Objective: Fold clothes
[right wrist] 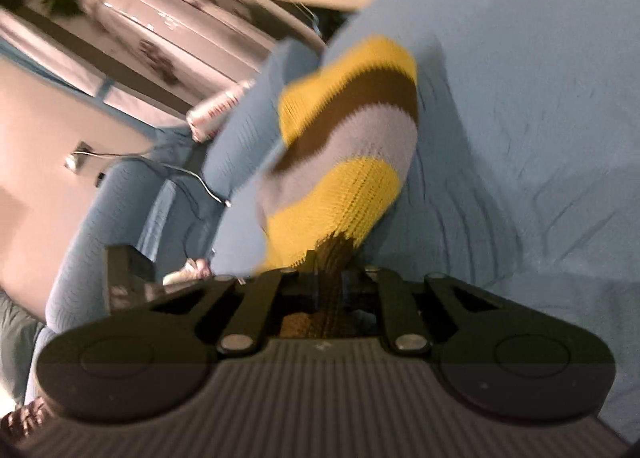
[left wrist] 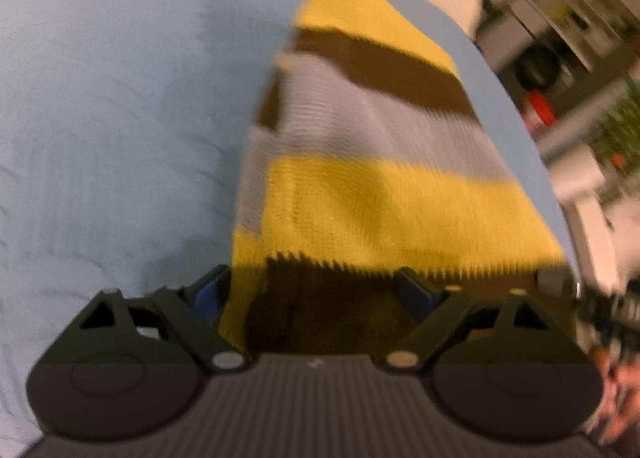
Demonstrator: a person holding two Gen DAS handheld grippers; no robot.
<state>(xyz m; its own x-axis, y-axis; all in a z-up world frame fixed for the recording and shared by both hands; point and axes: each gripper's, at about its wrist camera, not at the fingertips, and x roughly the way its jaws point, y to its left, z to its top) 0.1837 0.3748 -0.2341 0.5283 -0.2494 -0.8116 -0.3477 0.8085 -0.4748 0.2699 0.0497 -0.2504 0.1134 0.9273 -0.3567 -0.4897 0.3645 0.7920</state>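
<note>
Two grippers meet one striped knit lying along the blue bed's edge: the right gripper is pinched on its brown end, the left gripper spread wide, apparently straddling the neighbouring corner.

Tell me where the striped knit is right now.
In both wrist views the striped knit lies on the blue bedsheet, its brown end pinched in the right gripper.

The knit was banded in yellow, dark brown and pale grey. The sheet beneath it was plain light blue. Both grippers were black with blue pads.
</note>
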